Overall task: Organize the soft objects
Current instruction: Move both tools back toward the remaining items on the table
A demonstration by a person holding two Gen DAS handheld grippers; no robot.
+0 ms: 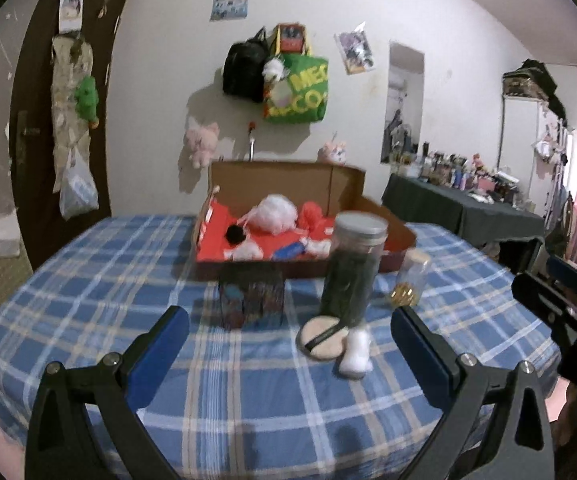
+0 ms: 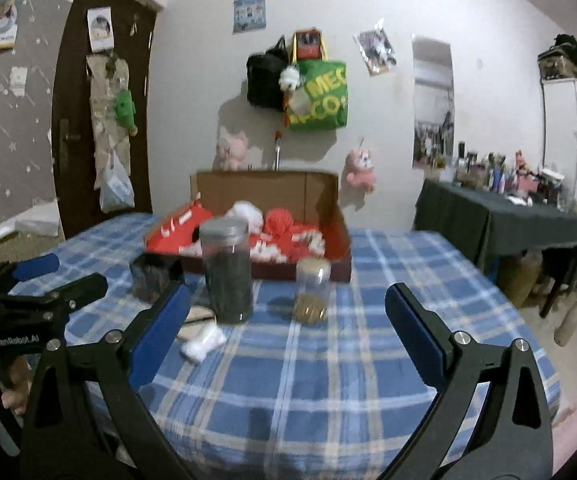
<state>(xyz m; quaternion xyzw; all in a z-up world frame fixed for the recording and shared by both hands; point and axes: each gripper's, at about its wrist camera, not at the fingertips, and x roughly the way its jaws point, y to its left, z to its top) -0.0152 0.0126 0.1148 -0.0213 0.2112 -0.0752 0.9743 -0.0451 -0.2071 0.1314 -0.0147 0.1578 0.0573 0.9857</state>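
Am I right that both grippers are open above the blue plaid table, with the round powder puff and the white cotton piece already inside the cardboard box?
Not quite: the round powder puff and white cotton piece lie on the blue plaid table, before the tall jar, outside the cardboard box, per the left wrist view. Left gripper and right gripper are open.

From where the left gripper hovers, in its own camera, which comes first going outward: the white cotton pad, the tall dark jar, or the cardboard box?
1. White cotton pad, on the tablecloth just ahead, right of centre.
2. Tall dark jar, standing behind the pad.
3. Cardboard box, at the table's far side, holding soft things.
The left gripper has its jaws open.
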